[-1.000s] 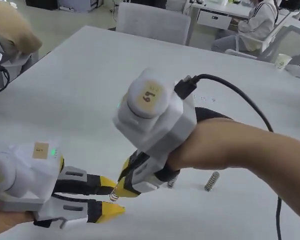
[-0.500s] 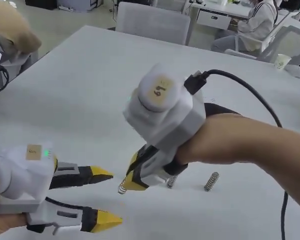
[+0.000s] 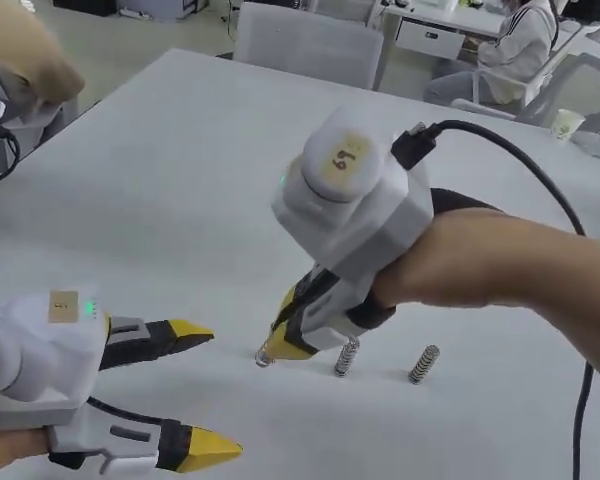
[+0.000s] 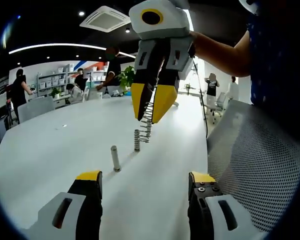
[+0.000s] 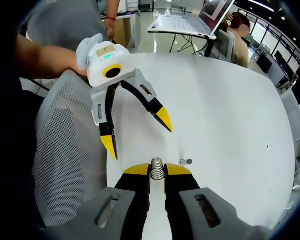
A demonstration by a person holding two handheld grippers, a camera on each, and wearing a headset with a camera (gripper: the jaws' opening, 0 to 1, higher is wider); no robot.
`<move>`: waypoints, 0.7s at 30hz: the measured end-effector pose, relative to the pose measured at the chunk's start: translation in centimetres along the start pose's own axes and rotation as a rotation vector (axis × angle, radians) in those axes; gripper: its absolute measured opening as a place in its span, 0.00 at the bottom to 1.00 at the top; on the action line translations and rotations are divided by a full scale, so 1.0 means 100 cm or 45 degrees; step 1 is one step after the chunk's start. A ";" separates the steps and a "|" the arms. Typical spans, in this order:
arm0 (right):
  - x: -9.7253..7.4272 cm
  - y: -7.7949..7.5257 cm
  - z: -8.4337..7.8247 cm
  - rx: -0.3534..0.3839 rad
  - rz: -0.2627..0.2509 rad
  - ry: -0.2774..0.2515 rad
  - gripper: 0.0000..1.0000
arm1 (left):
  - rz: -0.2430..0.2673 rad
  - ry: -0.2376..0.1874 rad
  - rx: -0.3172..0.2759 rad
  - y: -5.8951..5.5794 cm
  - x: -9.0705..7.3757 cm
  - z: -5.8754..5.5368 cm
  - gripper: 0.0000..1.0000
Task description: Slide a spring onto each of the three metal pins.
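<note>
1. Springs: three. One spring is pinched in the right gripper, whose jaws are clamped tight on it. The other two stand upright on the table toward its near edge, just right of that gripper's tips and a little apart from each other
2. Pins: I can only count one bare pin for sure. It's upright in the left gripper view, and just behind it there's a post with a spring around it. Can't tell whether the third spring sits on a pin too
3. Grippers: two. The left gripper is over the near-left part of the table, jaws spread wide with nothing between them
4. In the right gripper view the held spring sits end-on between the yellow tips. In the left gripper view it hangs down from those tips, above the table and behind the bare pin
5. Versus a second ago: the two grippers' tips were almost touching then. Now the left one has backed off toward the near-left and opened wider, while the right one has carried its spring over, closer to the standing pair. Those two haven't budged
</note>
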State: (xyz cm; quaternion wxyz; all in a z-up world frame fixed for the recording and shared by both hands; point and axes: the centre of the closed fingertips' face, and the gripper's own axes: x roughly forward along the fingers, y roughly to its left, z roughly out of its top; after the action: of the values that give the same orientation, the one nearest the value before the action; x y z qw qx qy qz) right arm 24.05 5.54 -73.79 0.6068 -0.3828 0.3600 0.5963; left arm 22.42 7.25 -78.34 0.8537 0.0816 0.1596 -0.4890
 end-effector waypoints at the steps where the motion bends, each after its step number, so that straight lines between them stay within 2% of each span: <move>1: -0.001 -0.003 -0.001 -0.002 -0.009 0.003 0.08 | 0.002 0.000 -0.004 0.000 0.000 0.000 0.66; 9: -0.005 -0.027 -0.005 -0.012 -0.053 0.050 0.08 | 0.019 -0.004 -0.010 0.002 -0.002 -0.001 0.69; 13: -0.007 -0.037 -0.002 -0.020 -0.068 0.061 0.08 | 0.026 -0.006 -0.015 0.003 -0.003 -0.002 0.69; 18: -0.003 -0.050 0.000 -0.031 -0.073 0.085 0.08 | 0.033 0.000 -0.010 0.002 -0.005 -0.003 0.69; 21: 0.001 -0.052 0.001 -0.043 -0.072 0.110 0.08 | 0.040 -0.004 -0.013 0.003 -0.006 -0.003 0.69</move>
State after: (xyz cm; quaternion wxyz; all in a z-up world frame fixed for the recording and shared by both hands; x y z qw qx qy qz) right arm 29.24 5.65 -73.66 0.6006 -0.4285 0.3647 0.5680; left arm 22.31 7.94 -78.40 0.8619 0.0788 0.1594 -0.4749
